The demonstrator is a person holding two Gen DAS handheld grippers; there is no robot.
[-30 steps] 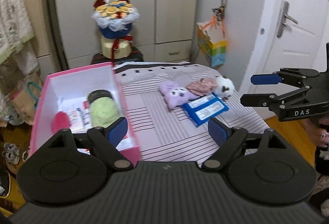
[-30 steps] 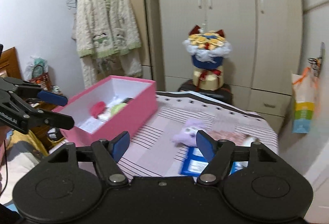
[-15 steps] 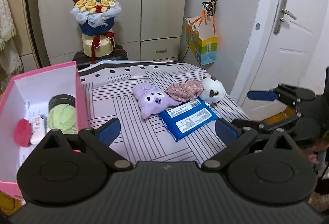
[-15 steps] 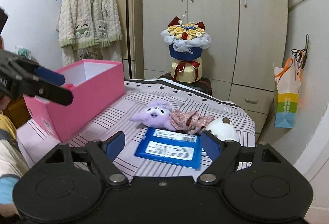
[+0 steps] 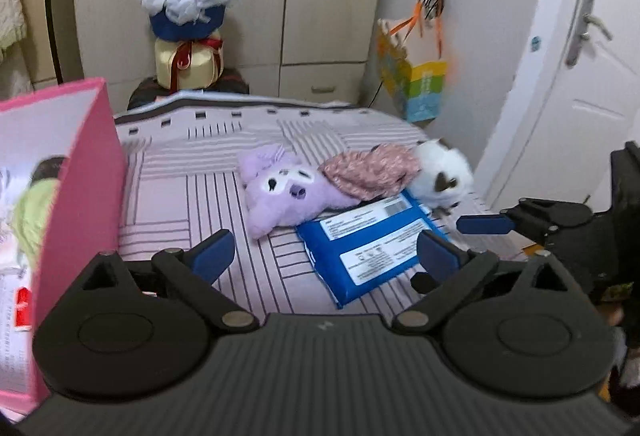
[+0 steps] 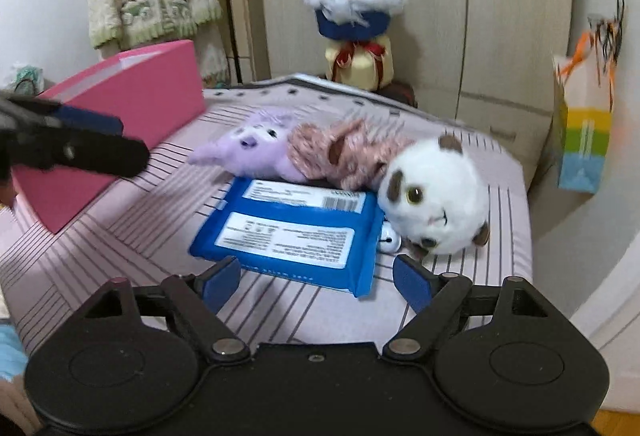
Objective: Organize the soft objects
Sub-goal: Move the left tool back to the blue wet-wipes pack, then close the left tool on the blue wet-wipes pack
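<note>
blue packet (image 6: 292, 232) flat on striped bed (image 6: 120, 236), just ahead of right gripper (image 6: 316, 282) (jaws spread, empty); left gripper (image 5: 324, 256) closing slightly, nothing between.

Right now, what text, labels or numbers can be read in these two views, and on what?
Blue packet: white labels with a barcode, print too small and blurred to read.
Paper inside the pink box: print blurred, unreadable.
Hanging paper bag: no readable words.
Nothing else bears text.
</note>
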